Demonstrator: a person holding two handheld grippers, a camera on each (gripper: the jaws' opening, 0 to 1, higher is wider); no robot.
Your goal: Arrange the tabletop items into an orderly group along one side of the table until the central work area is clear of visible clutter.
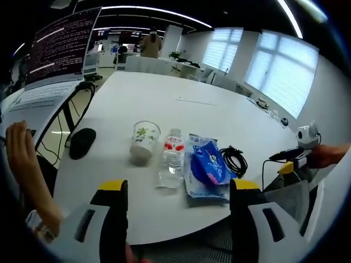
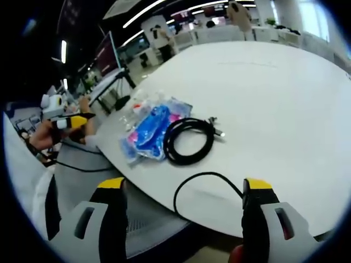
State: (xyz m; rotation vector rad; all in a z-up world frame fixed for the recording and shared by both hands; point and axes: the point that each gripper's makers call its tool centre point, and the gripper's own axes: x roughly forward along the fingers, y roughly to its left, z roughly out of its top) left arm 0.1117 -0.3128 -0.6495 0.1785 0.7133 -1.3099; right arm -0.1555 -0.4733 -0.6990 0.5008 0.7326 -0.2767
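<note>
Both claws spread apart and empty: left gripper [image 1: 178, 189] low in the left gripper view, right gripper [image 2: 184, 189] low in the right gripper view, neither touching anything

Already lined up near the table [image 1: 181, 104] edge, middle of the left gripper view: paper cup [image 1: 145, 141], then water bottle [image 1: 174, 150] just beside it, then blue packet [image 1: 208, 164], then coiled black cable [image 1: 235, 160] at the right end. Black mouse [image 1: 82, 142] apart at left, near the rim. Centre of the table bare

Probably little left but tightening the row. Best done from the ends: nudge the mouse toward the cup with slow, low pushes; pinch the cable by its whole coil so no loop trails; steer clear of the upright bottle, likely to tip if bumped
</note>
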